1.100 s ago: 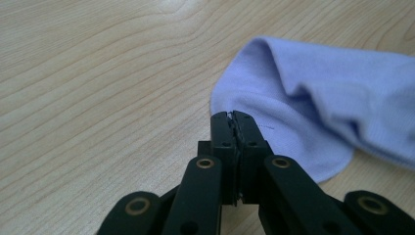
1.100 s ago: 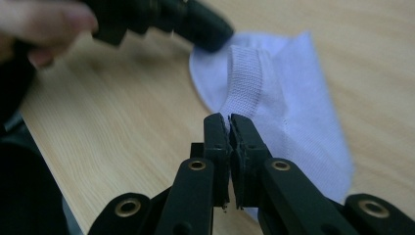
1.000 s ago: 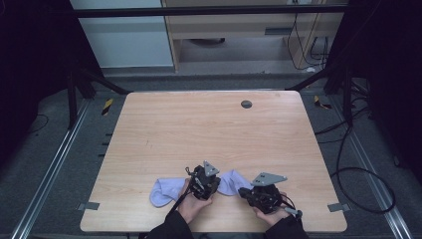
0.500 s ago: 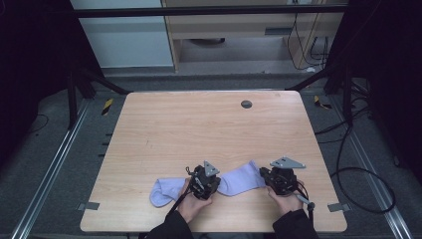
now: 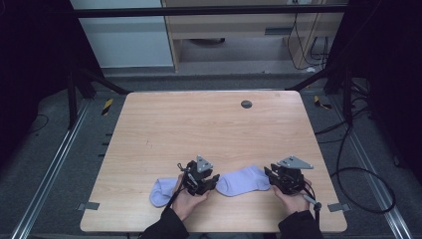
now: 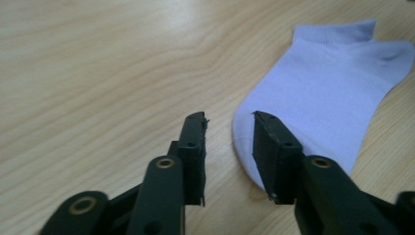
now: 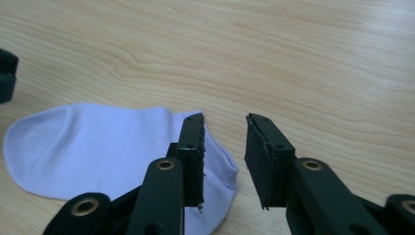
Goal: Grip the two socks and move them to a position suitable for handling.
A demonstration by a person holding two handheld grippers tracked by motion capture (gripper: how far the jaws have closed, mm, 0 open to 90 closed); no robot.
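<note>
in the high view we see two pale lilac socks lying flat on the wooden table (image 5: 209,124), low in the frame near its front edge. the right-hand sock (image 5: 243,180) lies between our two grippers; the other sock (image 5: 161,191) sits lower left of it, partly hidden behind the left gripper (image 5: 211,180). the right gripper (image 5: 270,178) sits at the right end of the right-hand sock. both sets of jaws have just been opening and now stand apart with nothing pinched between them. in the left gripper view the sock (image 6: 323,93) fills the upper right, its rounded end under the right jaw. in the right gripper view the sock (image 7: 98,147) lies lower left, its cuff under the left jaw
</note>
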